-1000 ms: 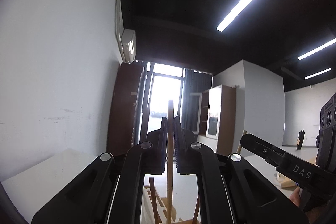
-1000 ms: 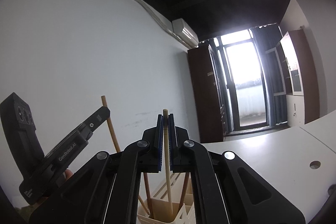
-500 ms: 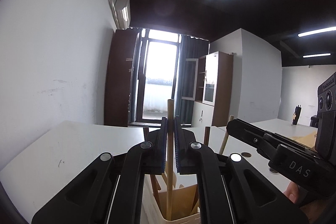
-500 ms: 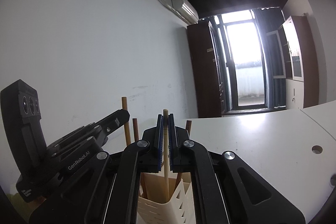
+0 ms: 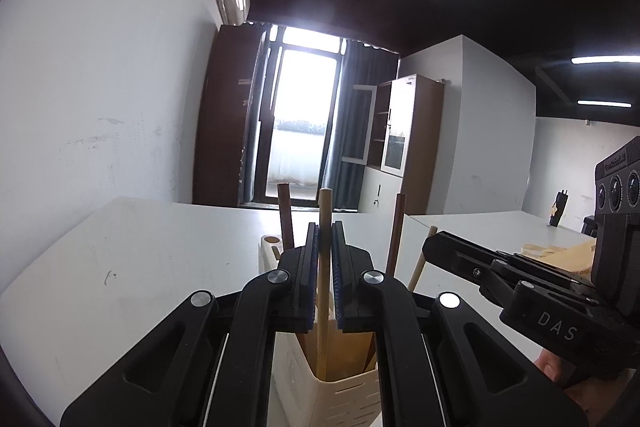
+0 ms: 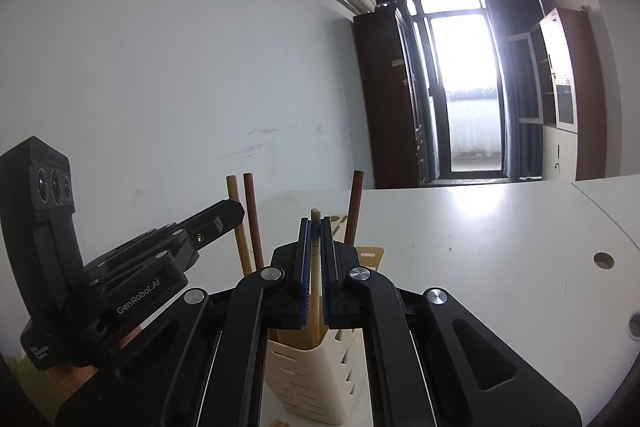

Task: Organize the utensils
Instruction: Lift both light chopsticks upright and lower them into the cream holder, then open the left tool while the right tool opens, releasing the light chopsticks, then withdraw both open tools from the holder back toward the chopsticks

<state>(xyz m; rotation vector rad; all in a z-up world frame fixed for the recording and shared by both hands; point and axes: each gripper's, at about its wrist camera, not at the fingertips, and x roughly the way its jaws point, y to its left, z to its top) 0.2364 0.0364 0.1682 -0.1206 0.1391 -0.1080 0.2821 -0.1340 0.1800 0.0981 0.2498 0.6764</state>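
In the left wrist view, my left gripper (image 5: 325,241) is shut on a light wooden utensil handle (image 5: 324,207) that stands upright. Its lower end reaches down into a cream slotted holder (image 5: 344,393). My right gripper (image 6: 316,229) is shut on a paler wooden handle (image 6: 315,217), which also runs down into the holder (image 6: 316,383). Two dark brown handles (image 5: 286,215) (image 5: 396,231) stand in the same holder. Each gripper shows in the other's view, the right gripper (image 5: 431,247) at right and the left gripper (image 6: 236,209) at left.
The holder stands on a white table (image 6: 480,239) with round cable holes (image 6: 603,260). A white wall runs close along the left. A brown paper item (image 5: 568,253) lies on the table to the right. A hand (image 5: 554,367) grips the right tool.
Both grippers have sunk and tipped downward, still shut on their handles. The handles have gone lower into the holder, which now shows much more fully below the fingers.
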